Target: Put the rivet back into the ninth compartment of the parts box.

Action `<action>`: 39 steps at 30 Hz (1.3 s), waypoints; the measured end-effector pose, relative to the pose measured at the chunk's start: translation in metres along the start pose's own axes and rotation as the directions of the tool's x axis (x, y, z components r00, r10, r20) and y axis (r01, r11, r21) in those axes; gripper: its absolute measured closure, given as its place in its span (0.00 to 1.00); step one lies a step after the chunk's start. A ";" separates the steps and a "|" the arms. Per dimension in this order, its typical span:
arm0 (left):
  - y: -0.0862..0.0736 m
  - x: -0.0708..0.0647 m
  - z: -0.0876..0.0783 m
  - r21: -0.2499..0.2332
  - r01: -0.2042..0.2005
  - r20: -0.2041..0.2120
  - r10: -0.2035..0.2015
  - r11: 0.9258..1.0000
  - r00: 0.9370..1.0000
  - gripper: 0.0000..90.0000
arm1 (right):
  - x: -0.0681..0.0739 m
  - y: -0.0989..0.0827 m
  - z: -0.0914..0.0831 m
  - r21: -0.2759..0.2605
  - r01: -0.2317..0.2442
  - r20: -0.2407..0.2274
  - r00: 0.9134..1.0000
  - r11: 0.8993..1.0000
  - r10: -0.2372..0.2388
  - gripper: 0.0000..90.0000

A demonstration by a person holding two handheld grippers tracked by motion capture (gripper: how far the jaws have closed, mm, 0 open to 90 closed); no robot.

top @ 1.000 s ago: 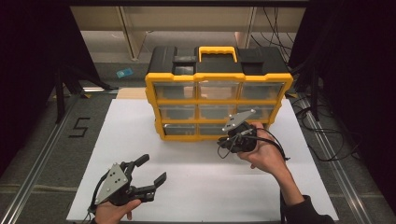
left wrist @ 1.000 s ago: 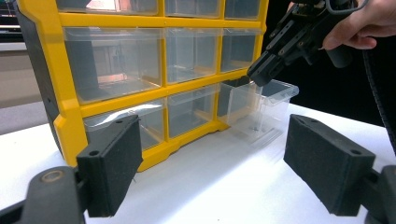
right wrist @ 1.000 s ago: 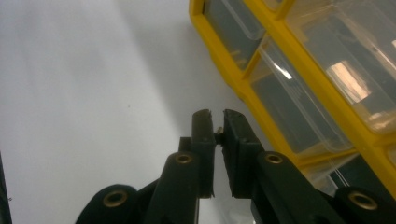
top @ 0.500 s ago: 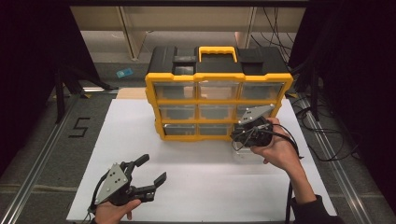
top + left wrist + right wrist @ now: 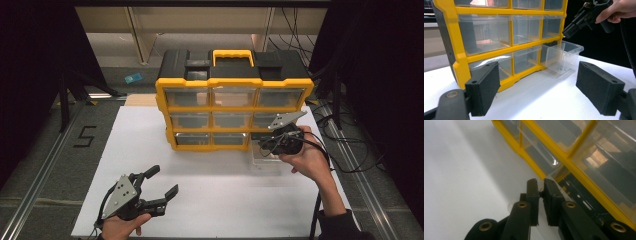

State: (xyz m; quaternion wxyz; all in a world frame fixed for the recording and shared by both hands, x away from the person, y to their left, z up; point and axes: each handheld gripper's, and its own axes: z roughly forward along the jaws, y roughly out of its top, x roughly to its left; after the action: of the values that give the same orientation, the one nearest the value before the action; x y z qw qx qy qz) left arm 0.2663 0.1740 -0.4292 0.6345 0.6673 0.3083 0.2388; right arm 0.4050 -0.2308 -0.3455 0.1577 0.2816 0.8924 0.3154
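Clear drawer (image 5: 265,159) apparently farther out, right gripper (image 5: 263,145) clamped.

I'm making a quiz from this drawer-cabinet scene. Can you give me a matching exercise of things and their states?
Things:
1. left gripper
2. right gripper
3. clear drawer
4. cabinet handle

States:
A. pulled out at the bottom right
B. yellow, on top
C. open, holding nothing
D. shut on the drawer's wall

Pairs: 1-C, 2-D, 3-A, 4-B

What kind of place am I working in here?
Most likely a lab recording rig rather than a workshop: a white table fenced by black curtains, loose cables on the floor, and one yellow drawer organizer set out.
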 end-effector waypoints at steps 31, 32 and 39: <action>0.000 0.000 0.000 -0.001 -0.001 0.000 0.001 1.000 1.000 0.21 | -0.009 -0.014 0.024 0.070 -0.025 0.024 0.999 0.997 0.023 0.73; 0.000 0.000 0.000 -0.001 -0.001 0.000 0.001 1.000 1.000 0.21 | -0.007 -0.013 0.023 0.071 -0.035 0.022 0.999 0.997 0.034 0.70; 0.000 0.000 -0.001 0.000 -0.004 -0.001 0.004 1.000 1.000 0.21 | 0.003 -0.006 0.022 0.019 -0.058 0.037 0.998 0.998 0.057 0.45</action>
State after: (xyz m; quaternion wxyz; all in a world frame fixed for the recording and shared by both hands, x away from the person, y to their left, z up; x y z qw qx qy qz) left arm 0.2663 0.1748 -0.4288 0.6339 0.6679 0.3071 0.2403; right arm 0.4102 -0.2224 -0.3667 0.1621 0.3143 0.8840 0.3057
